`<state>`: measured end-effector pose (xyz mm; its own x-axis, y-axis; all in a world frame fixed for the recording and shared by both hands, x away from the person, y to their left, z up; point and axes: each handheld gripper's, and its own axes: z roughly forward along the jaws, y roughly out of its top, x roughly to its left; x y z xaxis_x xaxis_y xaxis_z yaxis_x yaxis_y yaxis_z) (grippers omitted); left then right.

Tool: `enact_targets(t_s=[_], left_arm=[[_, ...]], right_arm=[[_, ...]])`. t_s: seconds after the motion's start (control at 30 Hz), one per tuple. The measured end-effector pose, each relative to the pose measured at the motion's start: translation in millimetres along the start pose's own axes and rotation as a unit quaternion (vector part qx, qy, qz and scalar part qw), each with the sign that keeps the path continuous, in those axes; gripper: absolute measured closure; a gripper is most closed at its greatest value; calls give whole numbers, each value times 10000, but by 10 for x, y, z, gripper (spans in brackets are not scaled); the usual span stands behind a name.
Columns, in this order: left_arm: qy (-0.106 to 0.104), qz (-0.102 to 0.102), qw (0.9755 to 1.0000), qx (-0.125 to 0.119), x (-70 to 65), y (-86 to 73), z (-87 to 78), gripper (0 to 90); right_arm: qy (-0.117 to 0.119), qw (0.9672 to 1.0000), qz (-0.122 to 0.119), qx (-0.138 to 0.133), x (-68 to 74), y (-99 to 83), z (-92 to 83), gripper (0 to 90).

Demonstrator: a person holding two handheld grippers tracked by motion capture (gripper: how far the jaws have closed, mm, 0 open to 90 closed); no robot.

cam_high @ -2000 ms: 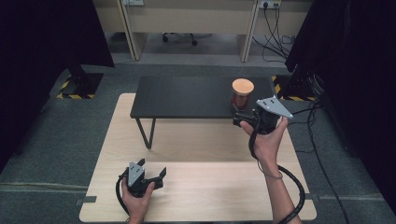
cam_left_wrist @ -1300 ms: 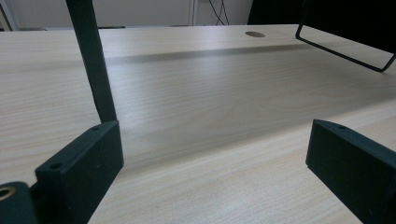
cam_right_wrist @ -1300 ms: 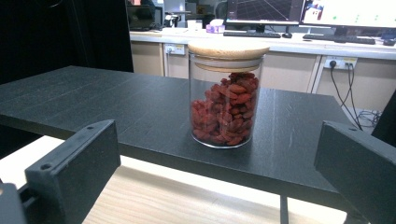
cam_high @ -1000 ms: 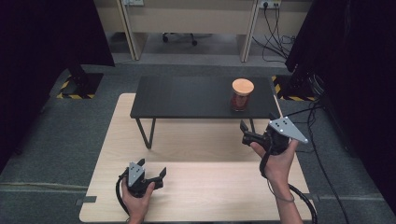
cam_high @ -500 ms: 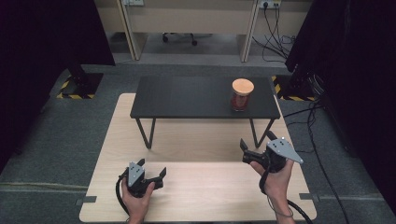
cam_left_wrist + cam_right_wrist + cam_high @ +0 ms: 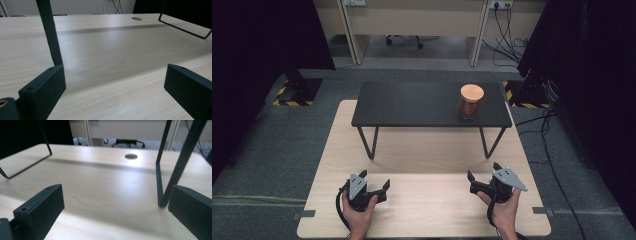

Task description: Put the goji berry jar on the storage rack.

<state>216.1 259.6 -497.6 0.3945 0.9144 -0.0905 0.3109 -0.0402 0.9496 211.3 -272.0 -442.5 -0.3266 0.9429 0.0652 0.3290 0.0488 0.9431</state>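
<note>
Thing in hand: a reddish jar with a round tan lid (image 6: 471,101), standing upright in the upper right of the high view, on the right end of the small black stand (image 6: 412,105) that sits on the pale wooden table (image 6: 422,150).
Right hand-held gripper: (image 6: 484,176) low at the lower right of the high view, jaws spread apart and empty, resting near the table's near edge.
Left hand-held gripper: (image 6: 374,181) at the lower left, jaws likewise apart, nothing between them.
Key relation: the jar lies straight up-frame from the right hand-held gripper and well apart from it, raised on the stand; from the left one it lies up and far to the right. The right hand is the nearer.
Long axis: the jar's is vertical, so a sideways approach at stand height looks fitting.
High view adds: jar, stand top and both hands together.
Gripper views add: the open black jaws close up, bare table between them, and the stand's thin legs (image 6: 172,162) (image 6: 50,32) from low down.
</note>
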Motion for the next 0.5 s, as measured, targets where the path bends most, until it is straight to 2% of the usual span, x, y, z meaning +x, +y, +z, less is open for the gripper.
enact_targets(t_s=[0.27, 0.5], left_arm=[[2, -1, 10000, 0, 1, 0, 0, 30], [3, -2, 10000, 0, 0, 0, 0, 30]], right_arm=[[-84, 9997, 79, 220, 29, -200, 11, 3], [-137, 9994, 86, 316, 41, -276, -2, 5]])
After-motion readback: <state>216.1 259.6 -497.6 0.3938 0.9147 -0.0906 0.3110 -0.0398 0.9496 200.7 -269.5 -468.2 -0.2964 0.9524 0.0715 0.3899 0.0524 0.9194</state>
